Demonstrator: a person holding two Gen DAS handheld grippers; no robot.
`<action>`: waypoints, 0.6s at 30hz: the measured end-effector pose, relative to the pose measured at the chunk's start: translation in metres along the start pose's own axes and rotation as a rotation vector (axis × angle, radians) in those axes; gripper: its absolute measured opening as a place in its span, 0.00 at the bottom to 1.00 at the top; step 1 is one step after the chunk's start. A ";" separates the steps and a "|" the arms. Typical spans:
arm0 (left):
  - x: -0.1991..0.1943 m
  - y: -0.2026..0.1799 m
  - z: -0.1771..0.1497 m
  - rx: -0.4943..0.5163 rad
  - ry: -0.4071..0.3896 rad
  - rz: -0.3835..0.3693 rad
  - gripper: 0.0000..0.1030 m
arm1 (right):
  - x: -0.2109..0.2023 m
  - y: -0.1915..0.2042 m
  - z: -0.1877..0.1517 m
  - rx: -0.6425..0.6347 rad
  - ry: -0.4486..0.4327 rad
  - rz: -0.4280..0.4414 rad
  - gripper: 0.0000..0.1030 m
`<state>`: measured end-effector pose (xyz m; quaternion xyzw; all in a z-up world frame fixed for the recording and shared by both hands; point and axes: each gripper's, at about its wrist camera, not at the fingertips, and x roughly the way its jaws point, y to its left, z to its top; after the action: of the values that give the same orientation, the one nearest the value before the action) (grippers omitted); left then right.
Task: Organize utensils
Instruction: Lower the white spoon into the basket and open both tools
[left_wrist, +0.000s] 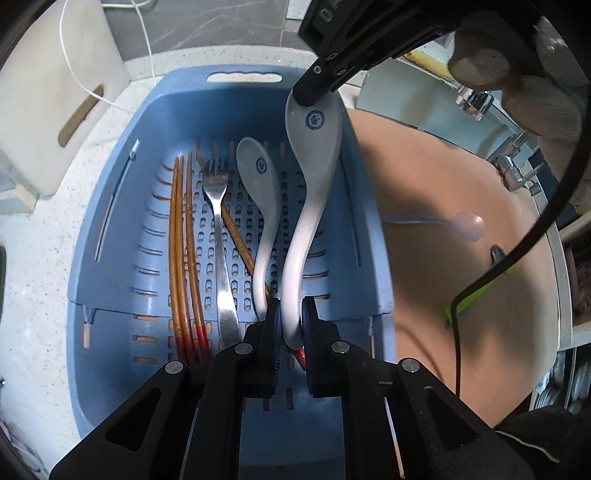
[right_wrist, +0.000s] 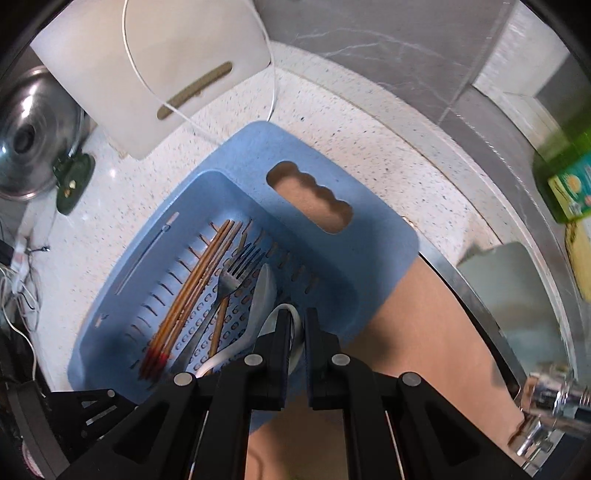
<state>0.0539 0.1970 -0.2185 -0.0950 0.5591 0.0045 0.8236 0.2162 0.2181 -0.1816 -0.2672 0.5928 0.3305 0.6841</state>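
A white ceramic spoon (left_wrist: 314, 155) hangs over the blue slotted basket (left_wrist: 110, 221), held at both ends. My left gripper (left_wrist: 291, 325) is shut on the tip of its handle. My right gripper (left_wrist: 312, 94) comes down from above and is shut on the rim of its bowl. In the right wrist view only that white rim (right_wrist: 275, 317) shows at the right gripper (right_wrist: 297, 328). On the basket's (right_wrist: 369, 236) floor lie red-tipped chopsticks (left_wrist: 177, 240) (right_wrist: 195, 284), a steel fork (left_wrist: 219, 229) (right_wrist: 231, 277) and a second white spoon (left_wrist: 258, 173) (right_wrist: 264, 291).
The basket stands on a speckled counter beside a tan basin (left_wrist: 443, 177) (right_wrist: 424, 332), where a blurred pale spoon-like thing (left_wrist: 465, 223) lies. A white cutting board (left_wrist: 55, 92) (right_wrist: 147, 62) leans behind. A faucet (left_wrist: 513, 173), a green bottle (right_wrist: 569, 177) and a steel lid (right_wrist: 29, 136) stand around.
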 end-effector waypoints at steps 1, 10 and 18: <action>0.001 0.002 -0.001 -0.003 0.003 0.000 0.10 | 0.004 0.001 0.002 -0.007 0.008 -0.005 0.06; 0.007 0.002 0.001 0.004 0.021 0.008 0.11 | 0.026 0.010 0.011 -0.057 0.060 -0.066 0.06; 0.016 0.000 0.005 0.006 0.041 0.003 0.11 | 0.042 0.010 0.012 -0.056 0.084 -0.079 0.06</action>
<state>0.0649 0.1959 -0.2313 -0.0918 0.5762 0.0021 0.8122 0.2196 0.2396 -0.2209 -0.3230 0.6005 0.3082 0.6634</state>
